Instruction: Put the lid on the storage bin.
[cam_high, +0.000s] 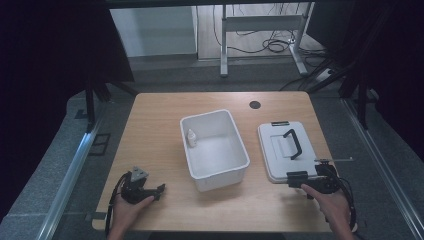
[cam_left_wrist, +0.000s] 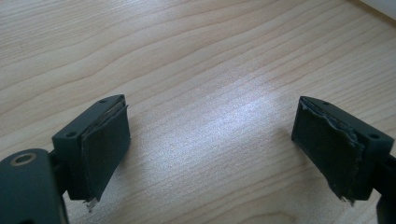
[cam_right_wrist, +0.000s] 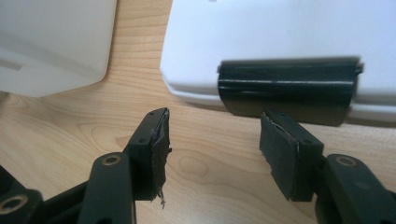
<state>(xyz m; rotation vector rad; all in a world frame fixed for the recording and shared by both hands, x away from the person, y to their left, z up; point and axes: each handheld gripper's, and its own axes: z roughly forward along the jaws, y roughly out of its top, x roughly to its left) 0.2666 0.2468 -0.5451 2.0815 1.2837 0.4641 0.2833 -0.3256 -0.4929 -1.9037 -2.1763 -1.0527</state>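
- Left gripper (cam_high: 161, 189): we found it at the near left corner of the wooden table (cam_high: 160, 125), held in the person's left hand (cam_high: 131, 206) with a grey three-cornered plate on top. In the left gripper view (cam_left_wrist: 211, 140) its jaws stood wide apart over bare wood grain, with nothing between them. The dark pads (cam_left_wrist: 106, 144) were frayed at their edges.
- White bin (cam_high: 214, 149): we logged an open rectangular tub at the middle of the table, set slightly askew, well apart from the left gripper. In the right gripper view its rounded corner (cam_right_wrist: 56, 42) showed at upper left.
- Small bottle (cam_high: 191, 138): we noted a small white bottle with a narrow cap standing upright inside the bin, against its left wall toward the far end.
- Table grommet (cam_high: 255, 105): a dark round hole sat toward the far edge, right of centre.
- White lid (cam_high: 290, 150): we recorded a flat rectangular lid lying on the table just right of the bin, apart from it. It carried a black handle (cam_high: 294, 143) on top and a dark latch at its far edge.
- Near latch (cam_right_wrist: 286, 89): in the right gripper view a black clasp sat on the lid's near edge, just beyond the jaws.
- Right gripper (cam_high: 298, 181): we found it at the near right, held in the person's right hand (cam_high: 332, 204), at the lid's near edge. In the right gripper view (cam_right_wrist: 214, 149) its jaws stood open, gripping nothing, above the wood just short of the clasp.
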